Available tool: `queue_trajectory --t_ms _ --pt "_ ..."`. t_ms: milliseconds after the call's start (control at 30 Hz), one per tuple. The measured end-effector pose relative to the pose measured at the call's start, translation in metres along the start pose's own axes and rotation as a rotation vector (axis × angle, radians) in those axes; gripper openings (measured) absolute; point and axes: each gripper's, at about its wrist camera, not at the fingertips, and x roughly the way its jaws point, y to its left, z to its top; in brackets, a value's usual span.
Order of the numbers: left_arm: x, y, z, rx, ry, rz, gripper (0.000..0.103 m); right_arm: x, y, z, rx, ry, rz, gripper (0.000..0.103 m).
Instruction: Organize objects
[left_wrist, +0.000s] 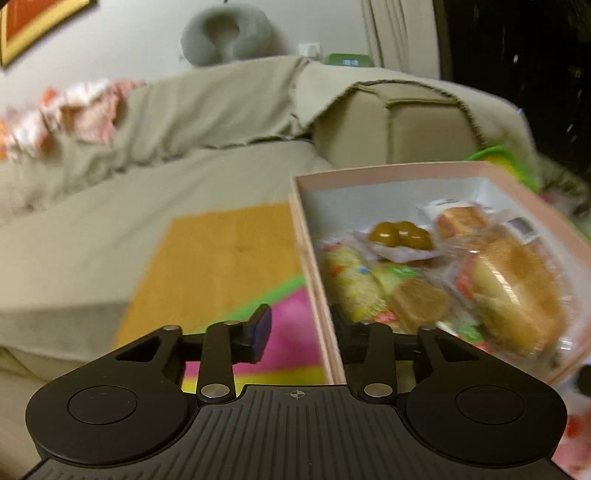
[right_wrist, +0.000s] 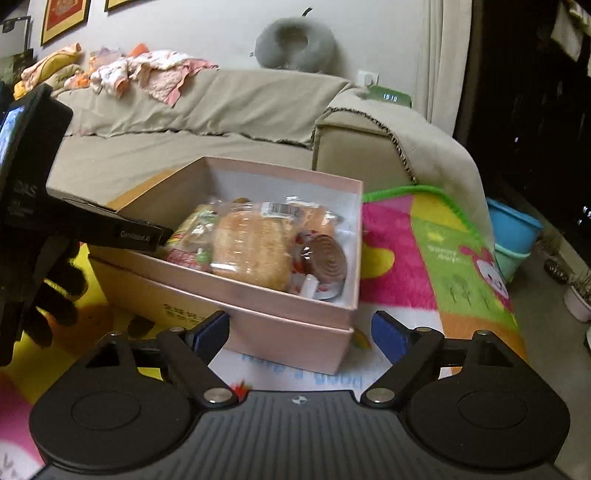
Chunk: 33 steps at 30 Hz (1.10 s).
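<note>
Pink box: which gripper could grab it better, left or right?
Probably the right gripper: its open jaws face the pink box corner squarely. The left gripper only straddles one side wall.

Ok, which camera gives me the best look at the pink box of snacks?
The right wrist view: the pink box sits sharp and whole, showing its walls, near corner and wrapped breads inside. The left wrist view is motion-blurred and crops the pink box, showing its left wall edge-on but more of the contents from above.

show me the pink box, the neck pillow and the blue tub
pink box (right_wrist: 295, 326), right wrist view, on its near side wall
neck pillow (right_wrist: 295, 44), right wrist view, on its grey top curve
blue tub (right_wrist: 513, 221), right wrist view, on its side
</note>
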Motion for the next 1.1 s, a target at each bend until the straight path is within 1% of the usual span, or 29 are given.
queue_trajectory --t_ms 67,100,133,167,233,267,300,333,400,433,533,633,700,733,800,967,1100 --pt "0.002 0.004 0.002 -0.009 0.006 0.013 0.049 -0.003 0.002 0.000 0.000 -0.021 0.016 0.085" --pt "-0.003 0.007 0.002 -0.027 -0.004 0.010 0.050 -0.006 0.002 0.000 0.002 -0.031 0.019 0.086" --pt "-0.012 0.009 0.002 -0.045 -0.027 0.007 0.050 -0.008 0.002 0.000 0.005 -0.038 0.016 0.093" --pt "-0.025 0.011 0.000 -0.064 -0.060 0.008 0.049 -0.010 0.001 -0.002 0.009 -0.040 0.010 0.103" --pt "-0.058 0.012 -0.006 -0.083 -0.135 -0.002 0.047 -0.018 -0.001 -0.011 0.024 -0.040 0.006 0.103" --pt "-0.074 0.011 -0.012 -0.085 -0.169 -0.014 0.047 -0.023 -0.001 -0.017 0.028 -0.022 0.011 0.103" --pt "-0.091 0.009 -0.020 -0.086 -0.192 -0.030 0.047 -0.026 -0.001 -0.022 0.033 0.001 0.016 0.103" --pt "-0.103 0.006 -0.028 -0.083 -0.198 -0.041 0.047 -0.029 0.000 -0.028 0.040 0.025 0.020 0.103" --pt "-0.121 -0.003 -0.048 -0.069 -0.177 -0.050 0.047 -0.037 0.002 -0.042 0.063 0.068 0.025 0.103" --pt "-0.125 -0.008 -0.058 -0.069 -0.152 -0.055 0.047 -0.040 0.003 -0.048 0.076 0.090 0.025 0.103" --pt "-0.133 -0.023 -0.091 -0.077 -0.064 -0.100 0.048 -0.042 0.009 -0.063 0.103 0.135 0.003 0.103" --pt "-0.133 -0.036 -0.109 -0.081 -0.017 -0.108 0.048 -0.041 0.009 -0.066 0.122 0.138 -0.008 0.103" --pt "-0.135 -0.041 -0.116 -0.070 -0.031 -0.084 0.047 -0.039 0.005 -0.066 0.163 0.137 -0.002 0.103" --pt "-0.134 -0.041 -0.116 -0.071 -0.028 -0.083 0.047 -0.040 0.006 -0.067 0.165 0.130 -0.008 0.103" --pt "-0.133 -0.043 -0.115 -0.088 -0.027 -0.100 0.046 -0.040 0.009 -0.070 0.163 0.111 -0.025 0.103" --pt "-0.138 -0.050 -0.121 -0.094 -0.034 -0.096 0.046 -0.043 0.011 -0.076 0.179 0.069 -0.044 0.103" --pt "-0.137 -0.050 -0.123 -0.107 -0.036 -0.099 0.047 -0.042 0.010 -0.075 0.181 0.068 -0.043 0.103"
